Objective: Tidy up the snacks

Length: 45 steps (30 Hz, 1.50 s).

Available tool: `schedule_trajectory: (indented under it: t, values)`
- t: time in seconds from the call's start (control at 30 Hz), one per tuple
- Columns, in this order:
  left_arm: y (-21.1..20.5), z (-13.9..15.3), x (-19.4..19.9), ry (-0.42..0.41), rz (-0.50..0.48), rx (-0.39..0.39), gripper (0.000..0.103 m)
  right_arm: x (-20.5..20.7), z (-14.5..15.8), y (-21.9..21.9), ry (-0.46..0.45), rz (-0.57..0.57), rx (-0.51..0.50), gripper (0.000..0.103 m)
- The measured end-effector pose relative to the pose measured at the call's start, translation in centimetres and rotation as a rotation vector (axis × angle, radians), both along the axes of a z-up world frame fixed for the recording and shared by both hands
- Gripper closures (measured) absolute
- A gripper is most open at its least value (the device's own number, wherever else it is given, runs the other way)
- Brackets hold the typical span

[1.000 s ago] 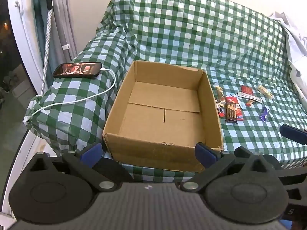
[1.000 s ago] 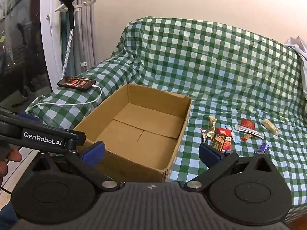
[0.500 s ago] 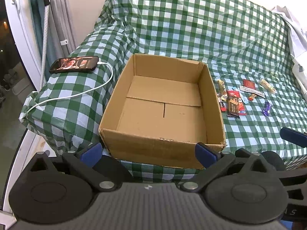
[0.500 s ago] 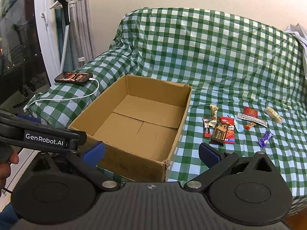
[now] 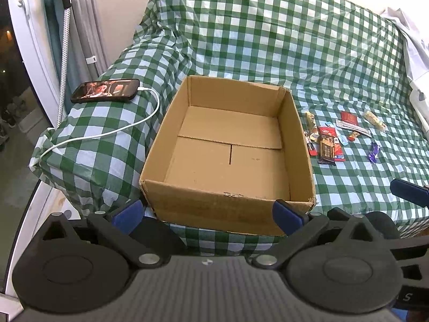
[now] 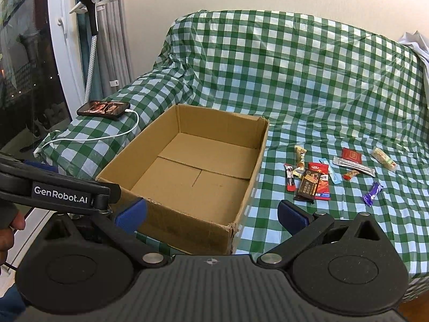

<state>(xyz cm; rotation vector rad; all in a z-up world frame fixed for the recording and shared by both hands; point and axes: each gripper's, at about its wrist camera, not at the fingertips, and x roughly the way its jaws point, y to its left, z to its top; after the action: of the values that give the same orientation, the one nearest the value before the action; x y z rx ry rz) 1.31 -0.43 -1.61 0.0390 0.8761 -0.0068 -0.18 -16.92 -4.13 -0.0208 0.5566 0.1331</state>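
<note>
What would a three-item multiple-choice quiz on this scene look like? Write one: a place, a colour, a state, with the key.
1. Where do the snacks lie?
A. inside the box
B. on the checked cloth, right of the box
C. on the phone

2. What colour is the wrapper nearest the right hand-held gripper?
A. purple
B. dark brown
C. white

3. What state is the cardboard box in?
A. open, nothing inside
B. taped shut
C. half full of snacks

Key:
1 B, the packets are spread on the green checked cloth beside the box's right wall.
2 B, the dark brown bar lies closest to it.
3 A, only the bare cardboard floor shows.
</note>
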Motion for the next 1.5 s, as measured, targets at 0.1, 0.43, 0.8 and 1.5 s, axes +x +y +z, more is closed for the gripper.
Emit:
schedule_trajectory:
  t: [0.1, 0.43, 0.8, 1.5]
  values:
    - [0.0, 0.1, -0.1, 0.006, 0.002, 0.008, 0.0, 0.1, 0.1, 0.2, 0.003, -0.001, 0.0, 0.0]
    - [0.2, 0.2, -0.3, -0.004, 0.003, 0.051, 0.0, 0.2, 0.2, 0.5, 0.008, -0.002, 0.0, 0.0]
    - [-1.0, -0.5, 0.1, -0.02, -0.02, -0.026, 0.0, 0.4, -1.1, -0.8, 0.028, 0.004, 0.038, 0.0]
    - [-10.8, -1.3, 5.6, 0.116, -0.21, -0.005, 0.0, 0.9, -3.8, -14.4, 0.009, -0.324, 0.249, 0.0]
